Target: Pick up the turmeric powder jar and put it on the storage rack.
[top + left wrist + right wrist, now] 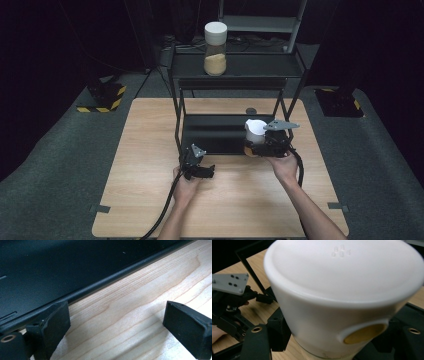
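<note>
Right hand-held gripper (267, 145) sat right of centre in the high view, jaws clamped on a white-lidded jar (255, 136) — the jar was at the right front edge of the black shelf rack (200, 131), over its lower tray. In the right gripper view the jar's white lid (342, 285) took up most of the frame, tilted, with a yellow oval mark (364, 333) at lower right; the black jaws pressed on either side below it.

Left hand-held gripper (204, 171) lay low on the wooden tabletop (145, 150), just below the rack's front left edge. Its jaws stood wide apart with bare wood between them — nothing held.

A second jar (215, 48) with tan contents stood on the rack's top shelf, upper centre.
</note>
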Demonstrator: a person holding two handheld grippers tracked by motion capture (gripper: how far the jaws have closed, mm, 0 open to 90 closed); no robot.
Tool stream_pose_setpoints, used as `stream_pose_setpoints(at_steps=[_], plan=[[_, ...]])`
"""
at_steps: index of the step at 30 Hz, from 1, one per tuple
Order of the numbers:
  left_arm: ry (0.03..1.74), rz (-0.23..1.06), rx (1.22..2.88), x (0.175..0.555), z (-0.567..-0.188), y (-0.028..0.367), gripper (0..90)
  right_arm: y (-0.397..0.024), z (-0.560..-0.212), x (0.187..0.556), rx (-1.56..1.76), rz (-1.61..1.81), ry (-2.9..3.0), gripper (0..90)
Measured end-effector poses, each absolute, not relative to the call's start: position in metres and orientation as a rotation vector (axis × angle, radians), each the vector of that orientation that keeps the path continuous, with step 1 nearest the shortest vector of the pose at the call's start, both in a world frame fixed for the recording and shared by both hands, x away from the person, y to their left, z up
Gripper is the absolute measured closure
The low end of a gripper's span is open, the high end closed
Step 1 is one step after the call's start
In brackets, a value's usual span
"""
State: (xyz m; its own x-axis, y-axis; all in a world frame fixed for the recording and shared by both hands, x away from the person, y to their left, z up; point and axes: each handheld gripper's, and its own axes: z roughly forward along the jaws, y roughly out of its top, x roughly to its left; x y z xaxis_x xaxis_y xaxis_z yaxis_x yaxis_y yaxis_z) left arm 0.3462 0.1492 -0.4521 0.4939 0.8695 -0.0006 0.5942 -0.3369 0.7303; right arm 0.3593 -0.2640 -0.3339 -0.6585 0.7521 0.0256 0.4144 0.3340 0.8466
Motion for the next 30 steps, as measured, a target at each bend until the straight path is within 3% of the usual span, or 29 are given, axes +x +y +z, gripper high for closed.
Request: stream_pose_setpoints(at_steps=[30], plan=[[1.199,0.52,2.058,0.346,-0.452,0.149,7.1,-0.27,-0.247,0.366,0.989,1.31,2.198,30.0]])
